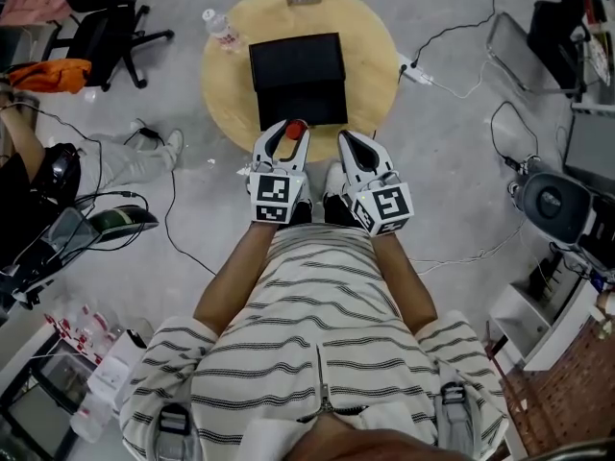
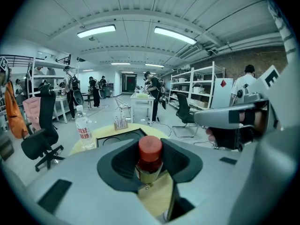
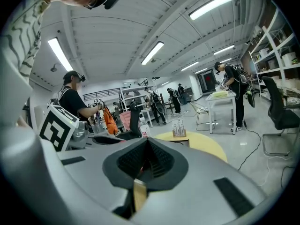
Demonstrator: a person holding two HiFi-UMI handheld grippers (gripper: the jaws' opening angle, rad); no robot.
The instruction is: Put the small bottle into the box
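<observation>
left gripper point(image 1: 288, 134) jaws clamp the upright red-capped small glass bottle point(image 2: 150, 156); black rectangular box point(image 1: 296, 62) straight ahead; right gripper point(image 3: 146, 163) jaws together, empty.

Honestly not much to read here. The water bottle point(image 2: 83, 128) on the round table has a white label point(image 2: 84, 133) with red characters, but they're too small and soft for me to make out. The left marker cube point(image 1: 272, 197) and the right marker cube point(image 1: 387, 205) just carry black-and-white square codes, no letters or numbers. There's a little red diamond sign point(image 2: 223, 83) on a white cabinet point(image 2: 220, 97) at the back, with no legible text on it.
</observation>
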